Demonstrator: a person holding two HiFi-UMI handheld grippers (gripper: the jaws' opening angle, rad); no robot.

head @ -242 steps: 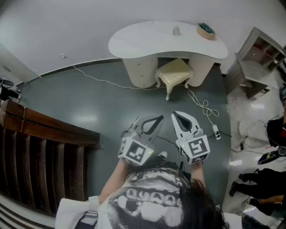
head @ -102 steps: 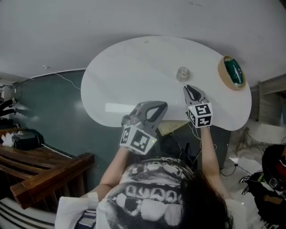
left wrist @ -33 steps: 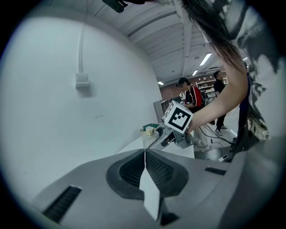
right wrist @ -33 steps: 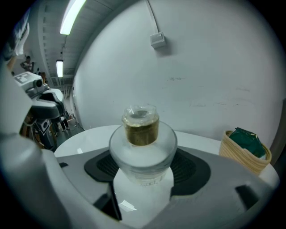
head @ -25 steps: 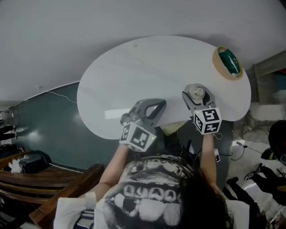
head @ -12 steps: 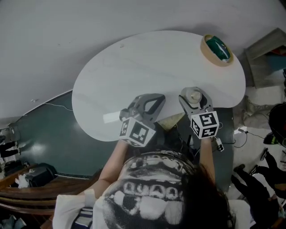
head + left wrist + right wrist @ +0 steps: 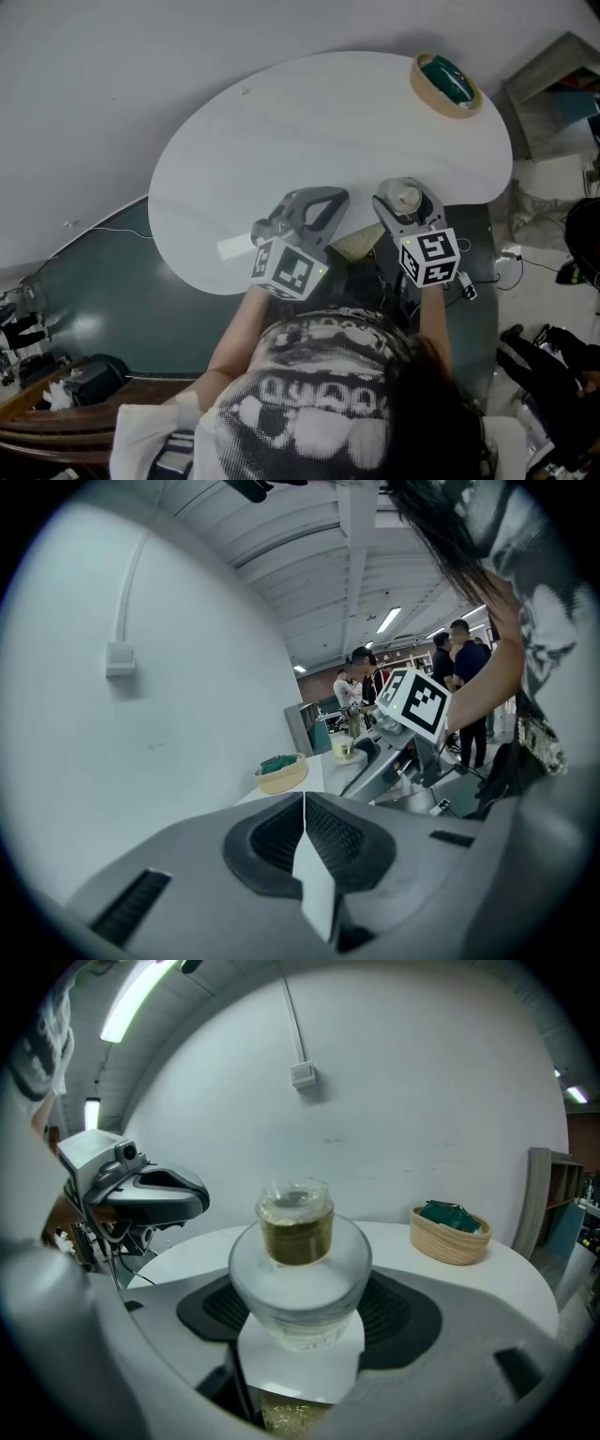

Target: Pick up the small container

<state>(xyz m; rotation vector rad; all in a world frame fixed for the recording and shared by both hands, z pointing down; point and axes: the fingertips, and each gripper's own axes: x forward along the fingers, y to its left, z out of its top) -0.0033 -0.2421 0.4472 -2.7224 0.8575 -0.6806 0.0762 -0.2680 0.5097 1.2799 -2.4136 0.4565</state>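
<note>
Right gripper (image 7: 406,201) clamped on container (image 7: 299,1274): pads press wide frosted body, gold neck upright above. Left gripper (image 7: 305,829) closed on nothing, hovers just beside, over near edge of table (image 7: 281,122). Advice: even squeeze, body looks slick; hold level, rise straight, steer clear of left gripper. Container base hidden behind jaws, cannot tell if it touches table. Contents unclear through frosting. Basket (image 7: 446,82) well apart at far end.

The small container (image 7: 298,1241) is a clear glass jar with a wide frosted body and an amber-banded neck. It stands upright at frame centre, clamped between the right gripper's (image 7: 300,1290) jaws.
</note>
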